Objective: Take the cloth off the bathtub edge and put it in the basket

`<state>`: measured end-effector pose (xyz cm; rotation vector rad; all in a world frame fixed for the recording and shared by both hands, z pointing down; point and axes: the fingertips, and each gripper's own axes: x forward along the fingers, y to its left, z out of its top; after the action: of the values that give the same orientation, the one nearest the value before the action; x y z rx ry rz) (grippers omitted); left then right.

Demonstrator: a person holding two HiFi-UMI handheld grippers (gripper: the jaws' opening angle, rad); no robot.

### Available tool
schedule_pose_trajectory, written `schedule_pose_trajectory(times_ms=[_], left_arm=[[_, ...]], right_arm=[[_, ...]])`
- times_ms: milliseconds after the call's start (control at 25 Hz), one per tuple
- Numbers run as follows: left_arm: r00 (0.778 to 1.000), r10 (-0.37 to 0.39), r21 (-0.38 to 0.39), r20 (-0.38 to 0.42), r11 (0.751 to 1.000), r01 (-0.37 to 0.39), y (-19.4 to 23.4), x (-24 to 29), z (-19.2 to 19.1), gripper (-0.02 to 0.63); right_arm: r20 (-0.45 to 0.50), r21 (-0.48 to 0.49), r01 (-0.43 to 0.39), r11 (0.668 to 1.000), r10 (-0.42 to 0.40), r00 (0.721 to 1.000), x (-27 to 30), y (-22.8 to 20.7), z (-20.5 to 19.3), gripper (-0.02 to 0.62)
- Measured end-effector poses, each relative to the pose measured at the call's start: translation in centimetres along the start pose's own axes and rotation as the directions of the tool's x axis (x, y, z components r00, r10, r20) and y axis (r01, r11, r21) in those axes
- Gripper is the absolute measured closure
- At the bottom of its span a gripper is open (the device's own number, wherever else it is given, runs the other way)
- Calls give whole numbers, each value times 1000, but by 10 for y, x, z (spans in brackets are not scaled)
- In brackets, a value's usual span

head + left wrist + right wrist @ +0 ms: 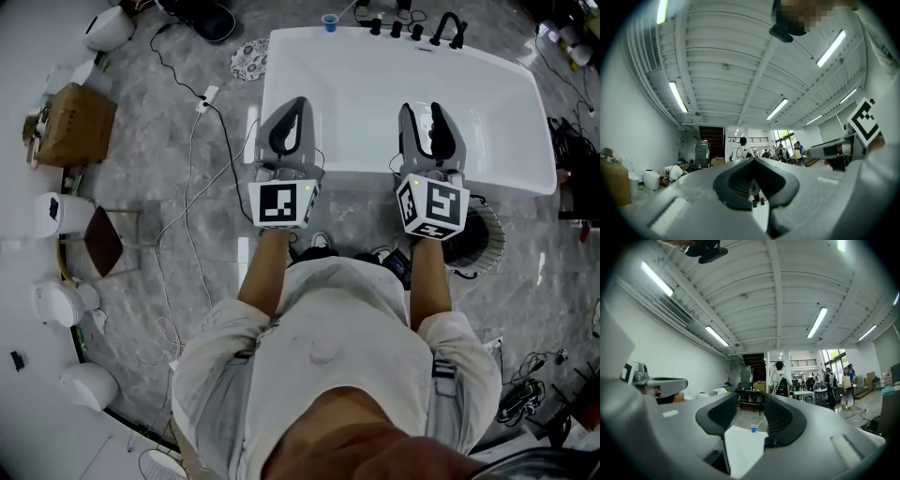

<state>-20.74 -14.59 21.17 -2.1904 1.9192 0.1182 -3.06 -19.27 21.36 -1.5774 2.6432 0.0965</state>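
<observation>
Left gripper (294, 103) jaws together, right gripper (422, 112) jaws apart, both empty above the bathtub (361, 178). No cloth shows, so check the basket (493, 234) at right-centre before lowering.

At lower centre I saw the right gripper (750, 405), jaws apart, nothing between them; beyond the gap lay the white bathtub (743, 451) and a small blue cup (753, 428).

The left tongs (292, 105) and right tongs (424, 112) cover stretches of the bathtub's (487, 103) near edge, the right one's marker cube (432, 206) hides part of the basket (486, 242), and distant people (847, 385) are too small to make out.
</observation>
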Motion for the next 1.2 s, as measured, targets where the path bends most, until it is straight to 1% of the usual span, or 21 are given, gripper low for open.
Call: schedule_pose_trajectory(times_ms=[40,120,200,240,400,480,640,800,1000,1200], left_arm=[[1000,2,-5,0,1000,-2,6,-2,0,606],[1000,7,-9,-1,1000,-7,16,-4,-1,606],[1000,11,-12,0,1000,-11,22,-5,-2,606],[1000,9,-14,3,1000,-9,23,-4,-3,606],[1000,-6,-18,15,1000,6,25,1,-3,605],[1000,-12,-20,19,1000,13,25,4,-3,606],[999,-25,-27,25,999,26,25,10,-4,606],[999,-37,-30,37,999,38,24,17,-2,606],[998,-40,-38,48,998,42,21,21,1,606],[998,-36,-31,54,999,38,18,20,3,606]], right_arm=[[3,-16,0,1000,0,1000,2,6,2,420],[7,-36,-7,999,7,1000,6,19,4,433],[11,-38,-18,999,18,1000,8,28,6,491],[16,-41,-19,999,19,1000,9,31,7,508],[46,-92,6,996,-2,999,9,37,16,568],[57,-99,9,995,-4,998,9,38,19,592],[65,-98,2,995,5,998,12,40,21,592],[68,-130,18,991,-9,998,13,38,22,592],[66,-118,17,993,-9,998,14,33,22,594],[69,-118,20,993,-11,998,14,31,22,594]])
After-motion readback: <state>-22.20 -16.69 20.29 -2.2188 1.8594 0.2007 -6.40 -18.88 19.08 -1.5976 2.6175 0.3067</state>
